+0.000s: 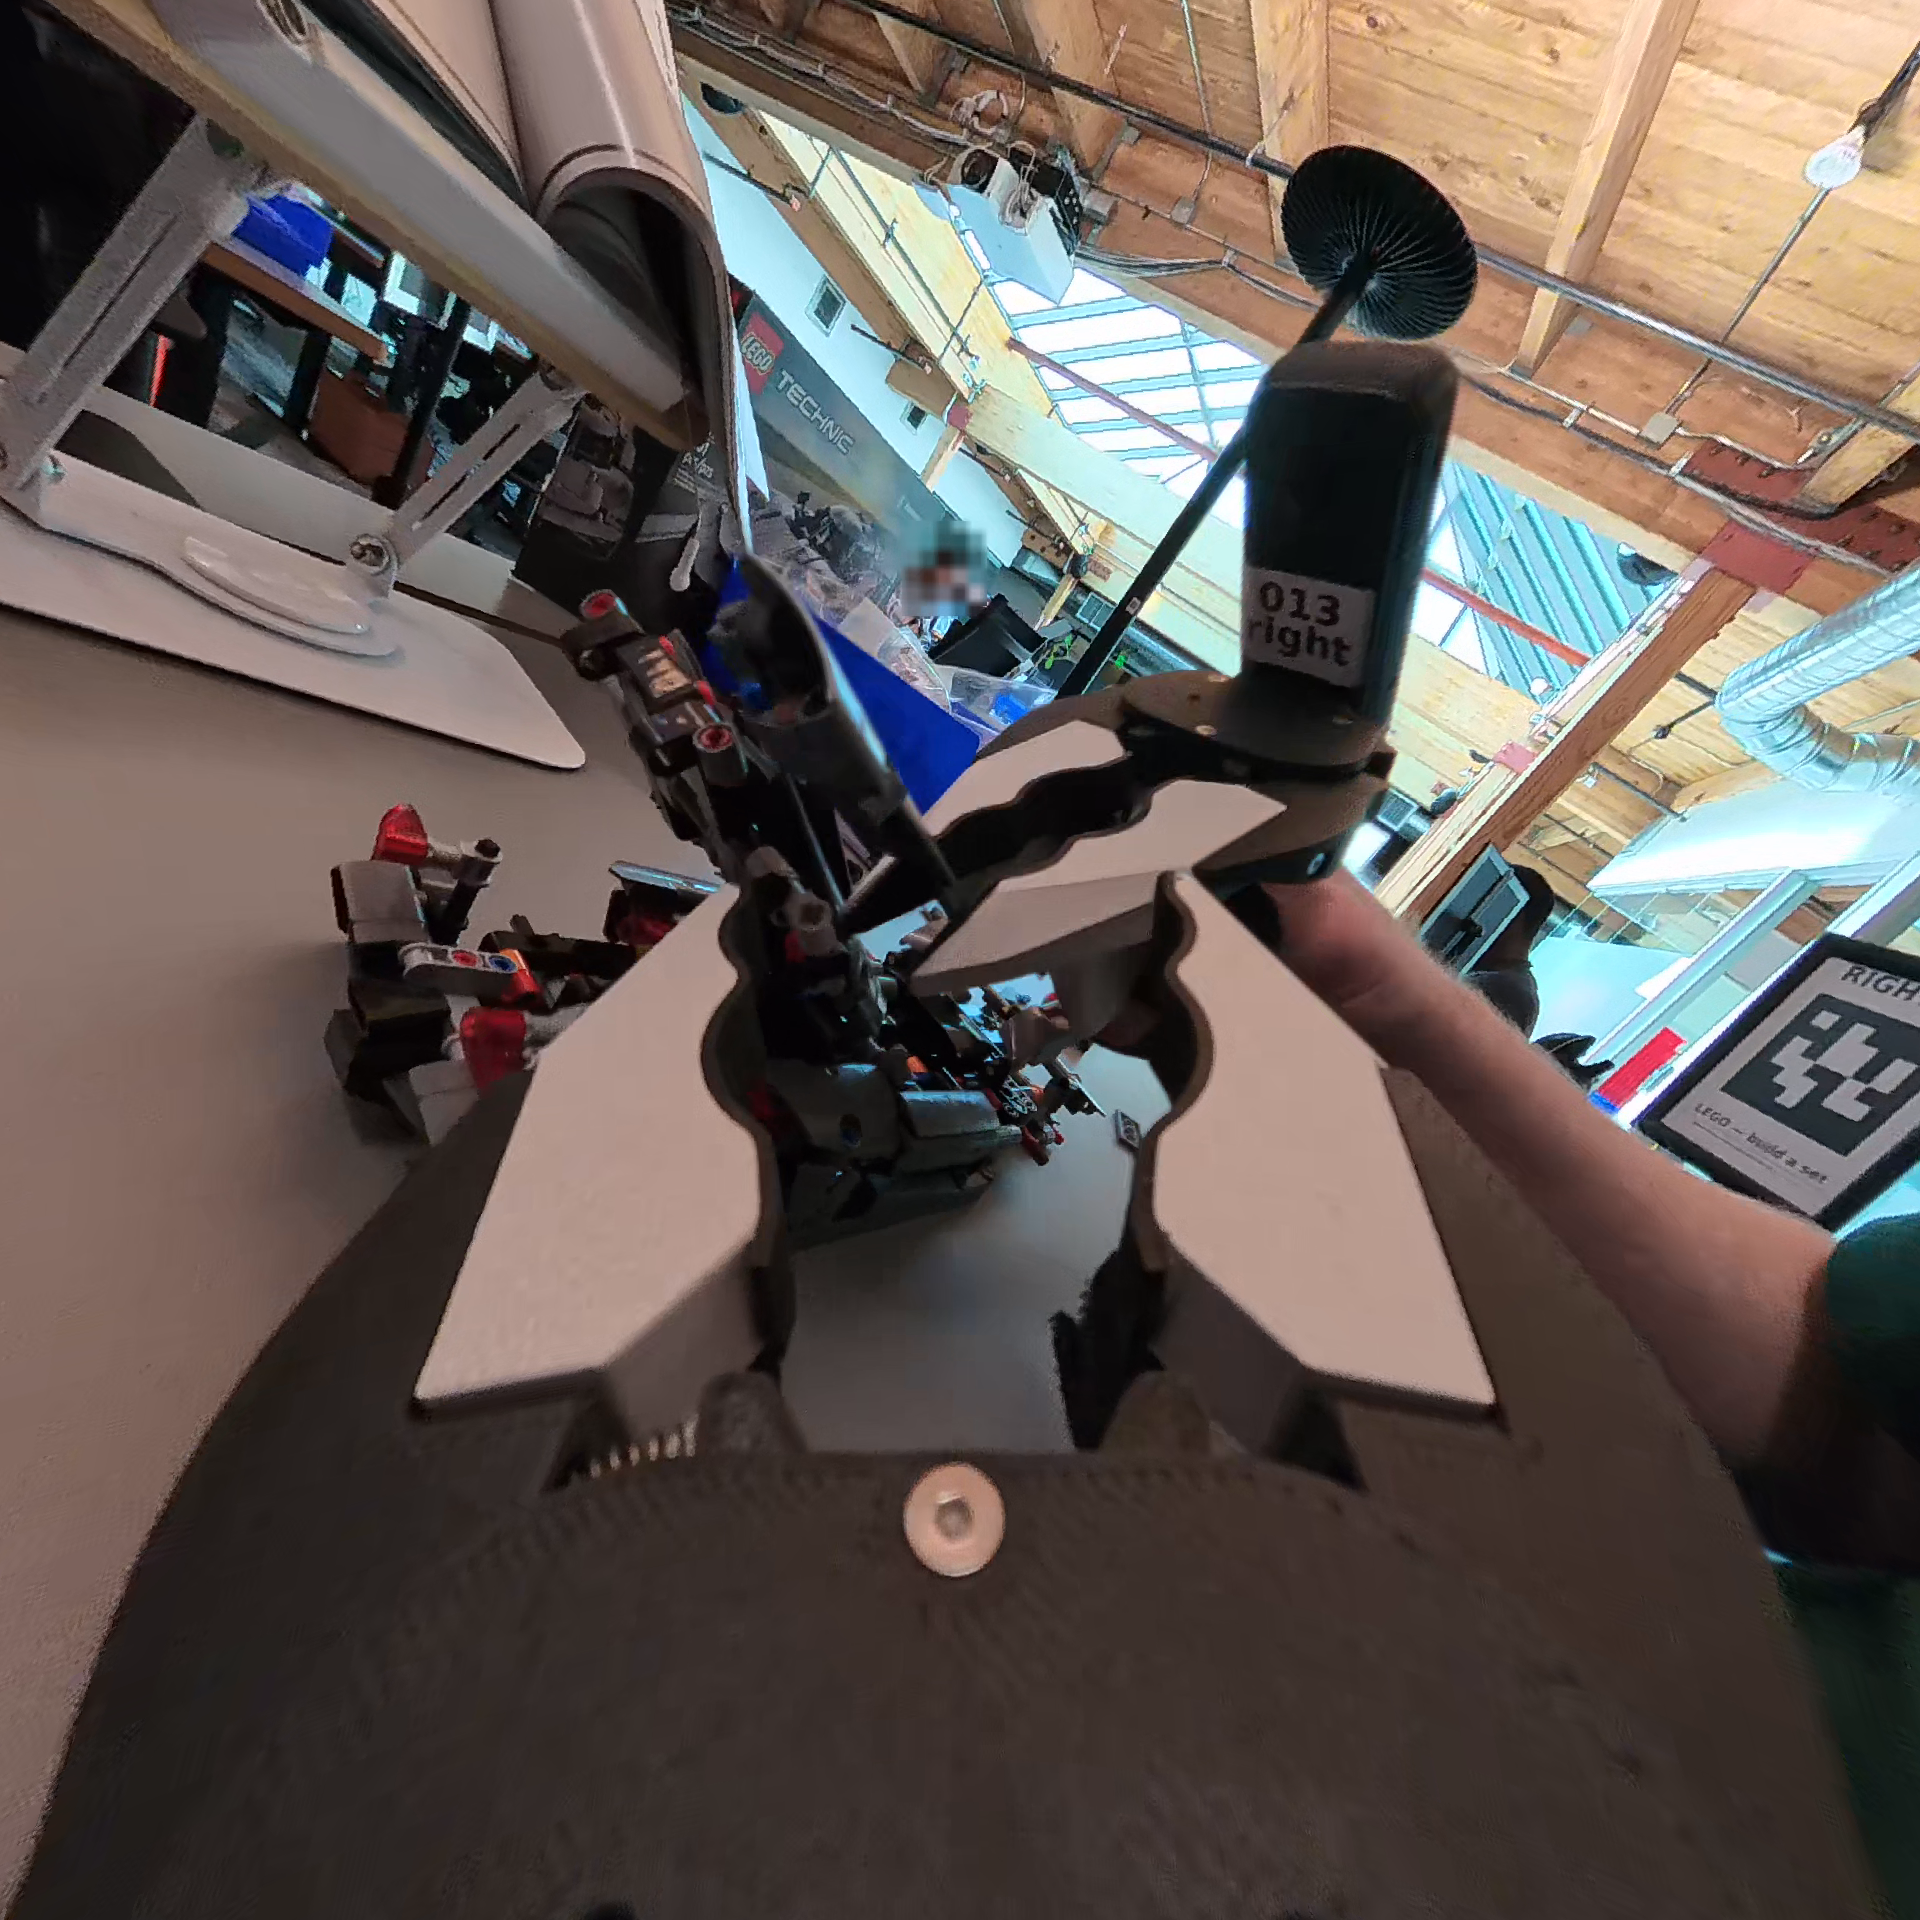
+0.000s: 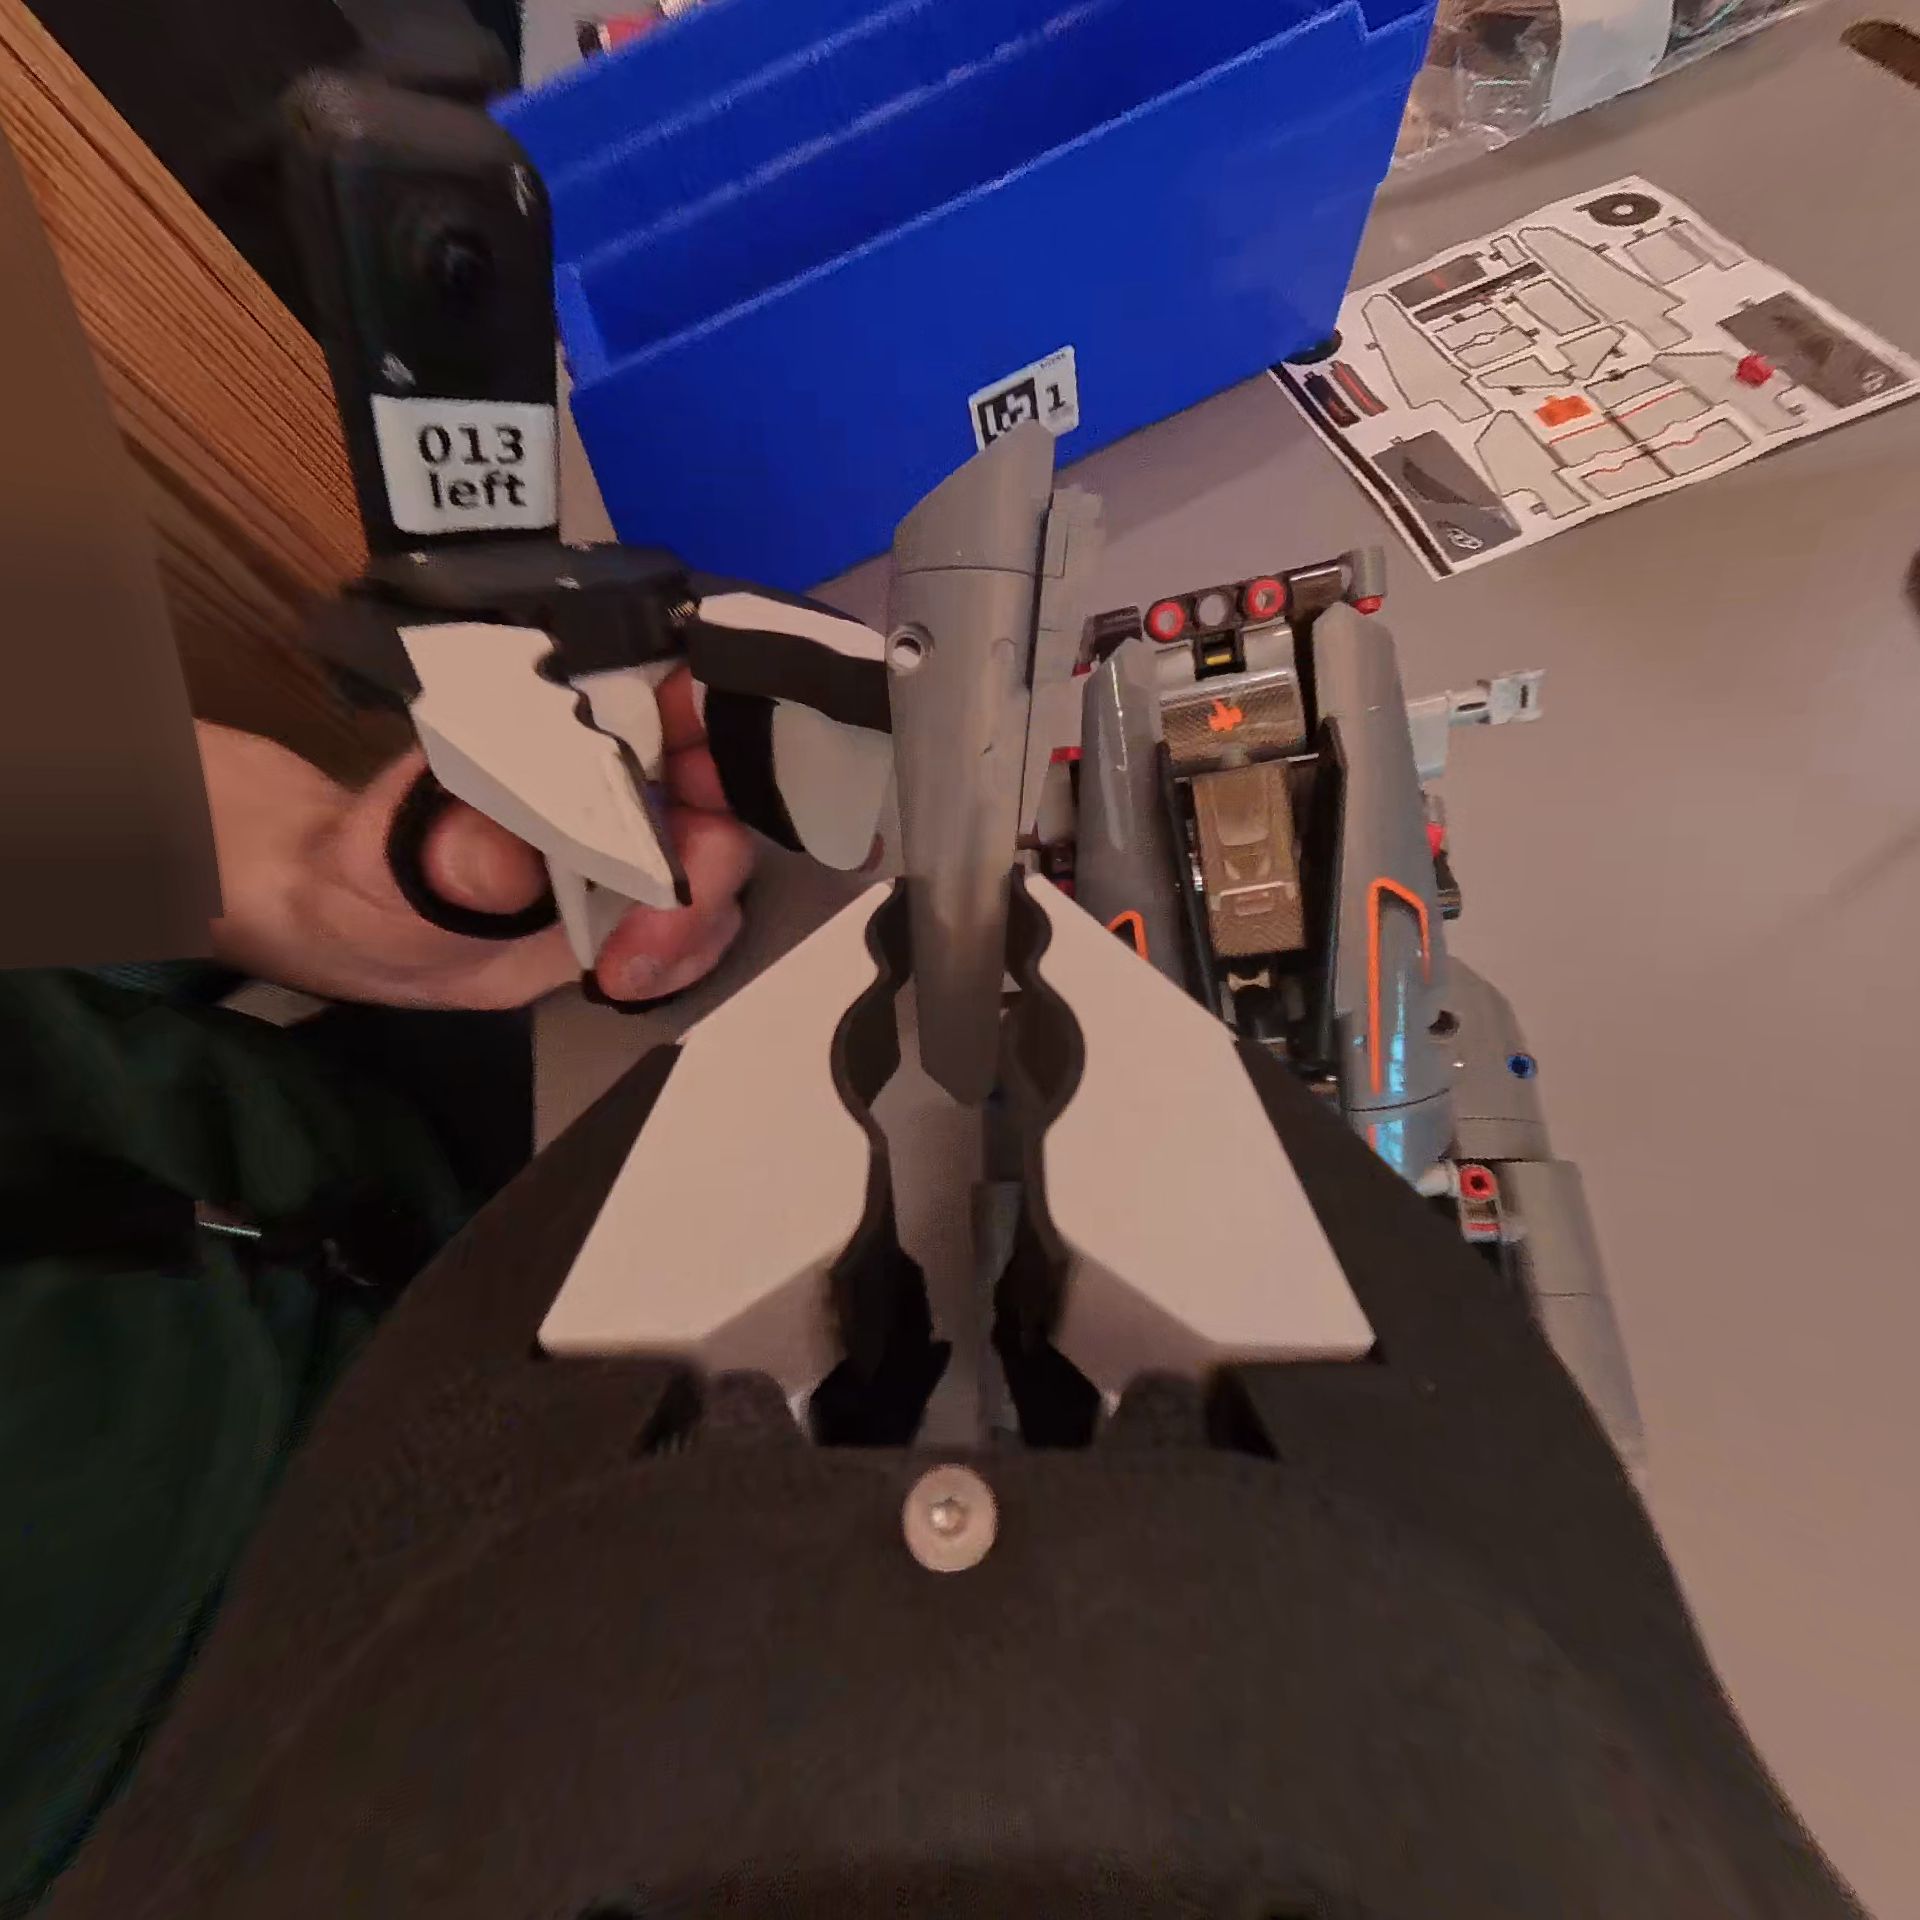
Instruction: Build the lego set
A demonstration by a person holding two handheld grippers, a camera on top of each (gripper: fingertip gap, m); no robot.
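My right gripper (image 2: 961,894) is shut on a long grey curved Lego panel (image 2: 966,748) and holds it upright above the table, just left of the grey and orange Lego car model (image 2: 1247,831). My left gripper (image 1: 951,914) is open and empty, with the model (image 1: 862,1101) seen beyond its fingers. In the right wrist view the left gripper (image 2: 758,862) sits close to the panel's left side. In the left wrist view the right gripper (image 1: 914,894) holds the panel (image 1: 821,717) over the model.
A blue bin (image 2: 935,260) stands behind the model, with a sticker sheet (image 2: 1590,364) to its right. A small grey, black and red sub-assembly (image 1: 426,966) lies left of the model. An open booklet on a white stand (image 1: 582,208) is at the far left.
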